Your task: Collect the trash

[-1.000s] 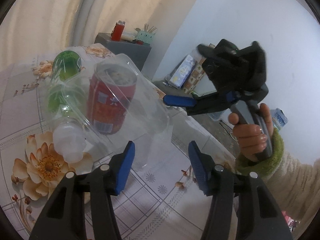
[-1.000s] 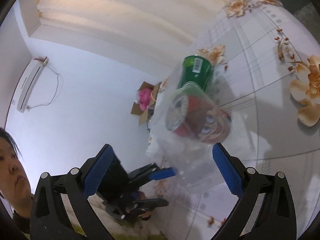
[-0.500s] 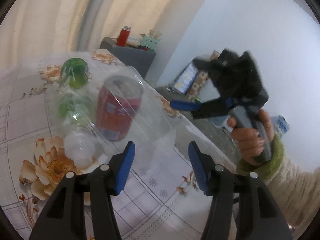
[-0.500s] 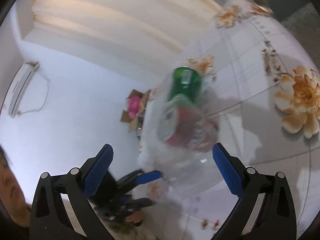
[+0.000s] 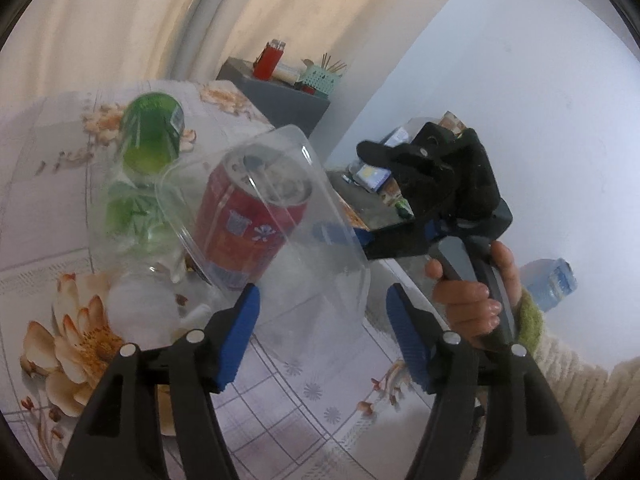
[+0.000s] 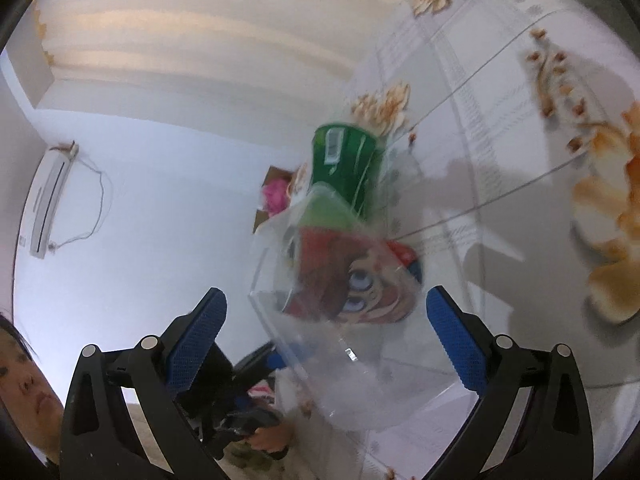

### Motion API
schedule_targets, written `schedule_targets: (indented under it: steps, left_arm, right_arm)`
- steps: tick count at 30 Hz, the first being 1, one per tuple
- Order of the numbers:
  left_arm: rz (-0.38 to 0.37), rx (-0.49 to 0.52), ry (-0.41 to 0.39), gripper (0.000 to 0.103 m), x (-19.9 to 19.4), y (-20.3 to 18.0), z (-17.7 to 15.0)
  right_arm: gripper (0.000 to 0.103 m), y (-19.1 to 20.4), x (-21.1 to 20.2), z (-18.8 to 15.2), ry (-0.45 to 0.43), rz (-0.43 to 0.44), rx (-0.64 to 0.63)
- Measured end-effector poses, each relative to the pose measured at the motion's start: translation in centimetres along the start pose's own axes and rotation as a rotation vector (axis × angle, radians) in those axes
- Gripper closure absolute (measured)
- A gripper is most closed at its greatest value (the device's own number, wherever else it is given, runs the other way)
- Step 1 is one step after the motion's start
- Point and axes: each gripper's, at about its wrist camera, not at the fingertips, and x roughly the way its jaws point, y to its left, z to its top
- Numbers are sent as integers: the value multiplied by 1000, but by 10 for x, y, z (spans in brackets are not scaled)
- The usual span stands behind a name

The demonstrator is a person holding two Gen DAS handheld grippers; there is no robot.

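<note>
Two drink cans sit on the flowered worktop point(image 5: 304, 392): a red can point(image 5: 250, 224) with a cartoon face printed on its side, and a green can point(image 5: 150, 140) just behind it. A clear plastic container point(image 5: 304, 240) leans over the red can, so the can is seen through its wall, and a second clear piece lies beside it toward the green can. Something white and rounded point(image 5: 138, 312) rests by a printed flower (too blurred through the plastic to name).

Left tongs point(image 5: 322, 334) point at the clear container with their blue pads wide apart, one on each side of its near end, gripping nothing. Right tongs point(image 6: 326, 332) come in from the opposite side, also spread wide around the container's near edge; the left view shows a hand point(image 5: 472, 292) in a green-cuffed cream sleeve around their handle.

From the right wrist, motion blur smears the cans and plastic, so contact cannot be judged.
</note>
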Motion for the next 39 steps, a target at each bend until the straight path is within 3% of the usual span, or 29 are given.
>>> schedule_targets:
  steps: [9,19,26,39]
  left_arm:
    - [45,4,23,39,-9,-3,-15]
    - [93,-14,31,36,1,-1,-12]
    - [68,-13,12,36,2,0,-5]
    - [15,0,24,33,-2,-10,-12]
  right_arm:
    - [6,-1,19,31,36,-22,-38]
    - [6,0,37,23,128,32,-36]
    - [6,9,7,12,84,108,-40]
    - [6,66,-27,-25,-9,94,-146]
